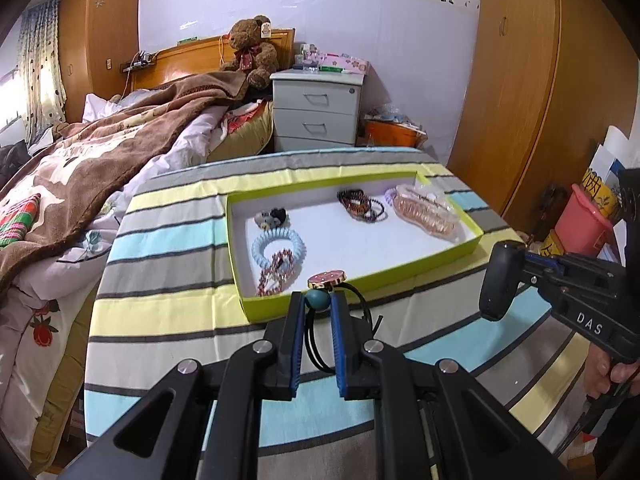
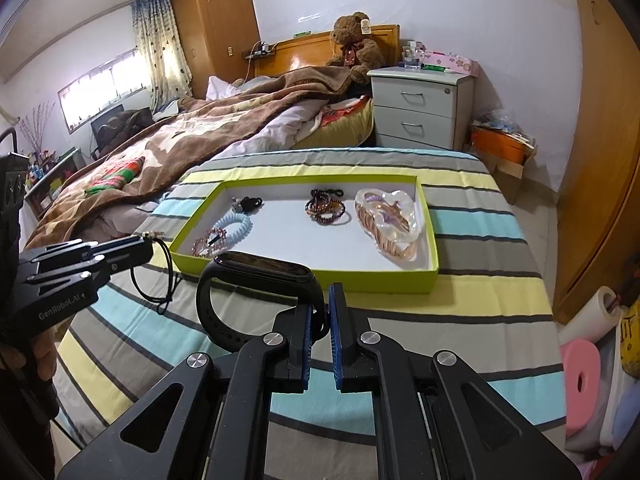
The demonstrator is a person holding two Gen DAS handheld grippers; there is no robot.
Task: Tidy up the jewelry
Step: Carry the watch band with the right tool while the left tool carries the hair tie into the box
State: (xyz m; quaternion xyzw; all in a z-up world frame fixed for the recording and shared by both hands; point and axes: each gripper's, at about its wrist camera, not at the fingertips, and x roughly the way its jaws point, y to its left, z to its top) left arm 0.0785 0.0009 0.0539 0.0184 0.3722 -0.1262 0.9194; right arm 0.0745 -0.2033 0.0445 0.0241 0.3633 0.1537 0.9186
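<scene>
Jewelry tray (image 1: 476,240) lies ahead; left tool (image 1: 318,300) pinches a bead tie (image 1: 318,299) (cord dangling), right tool (image 2: 319,312) clamps a smartband (image 2: 260,270).

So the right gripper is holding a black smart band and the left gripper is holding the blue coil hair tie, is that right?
Not quite. The right gripper does hold the black smart band, but the left gripper holds a black cord necklace. The left wrist view shows the blue coil hair tie lying in the green tray.

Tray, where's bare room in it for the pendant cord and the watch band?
Tray: the white floor is bare along the near wall, between the blue coil and the pink clip, below the bead bracelets. The left corner and right end are crowded.
</scene>
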